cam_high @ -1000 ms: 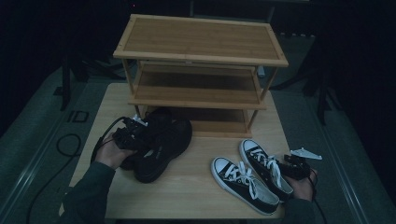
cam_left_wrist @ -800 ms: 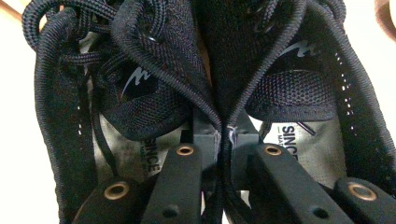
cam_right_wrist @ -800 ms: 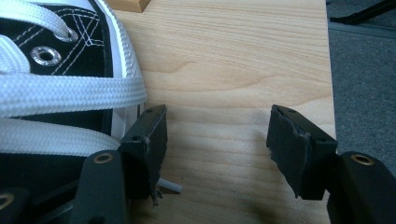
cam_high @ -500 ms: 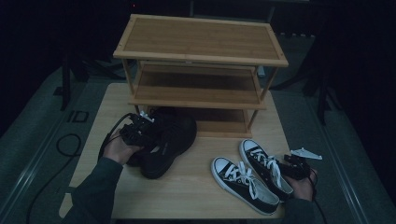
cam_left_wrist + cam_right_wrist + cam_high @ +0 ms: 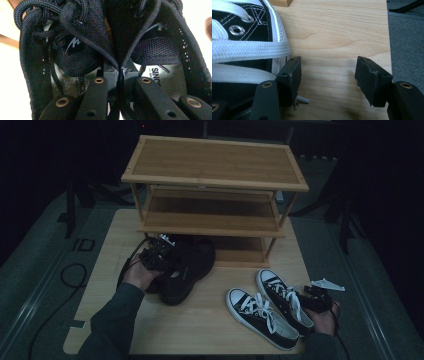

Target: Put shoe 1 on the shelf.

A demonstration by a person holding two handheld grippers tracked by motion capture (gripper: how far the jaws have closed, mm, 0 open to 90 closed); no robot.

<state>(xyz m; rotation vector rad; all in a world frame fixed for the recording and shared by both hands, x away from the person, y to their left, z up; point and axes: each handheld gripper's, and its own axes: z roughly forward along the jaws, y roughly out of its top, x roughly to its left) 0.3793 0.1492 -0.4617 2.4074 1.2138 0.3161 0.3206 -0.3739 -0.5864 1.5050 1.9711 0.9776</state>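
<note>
Left hand-held gripper has carried the two black shoes closer to the three-shelf rack, clamped on their inner collars pinched together. Two black-and-white sneakers lie on the surface; right hand-held gripper stands apart beside one.

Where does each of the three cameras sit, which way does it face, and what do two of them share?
High view: above the person's side, looking forward and down at the shoe rack; both forearms show.
Left gripper view: on the left gripper, looking along jaws pinching the black shoes together.
Right gripper view: on the right gripper, jaws apart over the table.
Shared: the white-laced sneaker, in high and right gripper views.
</note>
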